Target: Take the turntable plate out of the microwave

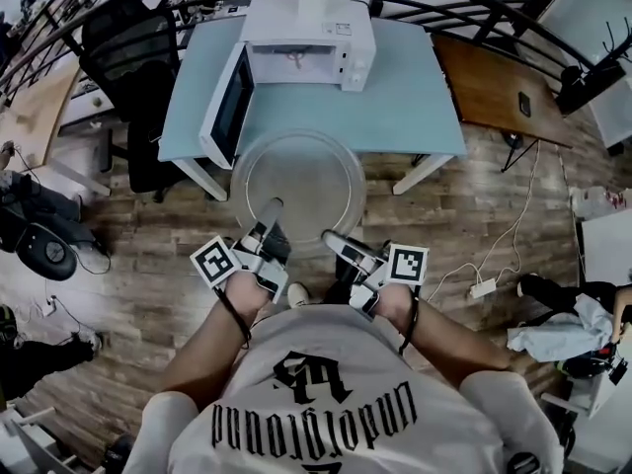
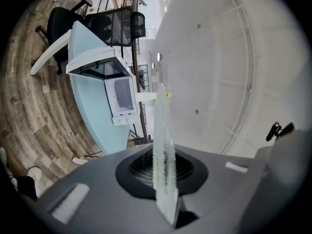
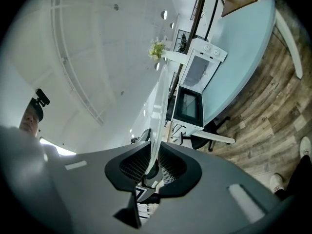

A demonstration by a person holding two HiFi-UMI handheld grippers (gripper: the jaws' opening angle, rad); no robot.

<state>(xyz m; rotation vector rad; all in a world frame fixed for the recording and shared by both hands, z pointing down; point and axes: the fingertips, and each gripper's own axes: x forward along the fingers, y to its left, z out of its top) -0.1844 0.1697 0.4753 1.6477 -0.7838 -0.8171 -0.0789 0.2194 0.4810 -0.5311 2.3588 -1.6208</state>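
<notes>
Two rim pinches carry the turntable plate (image 1: 299,171) mid-frame: left gripper (image 1: 267,220) and right gripper (image 1: 334,242) clamp its lower edge, so any tilt could slip it free

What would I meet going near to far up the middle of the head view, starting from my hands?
The left gripper and right gripper side by side → glass turntable plate gripped by both → white microwave, door open.
</notes>
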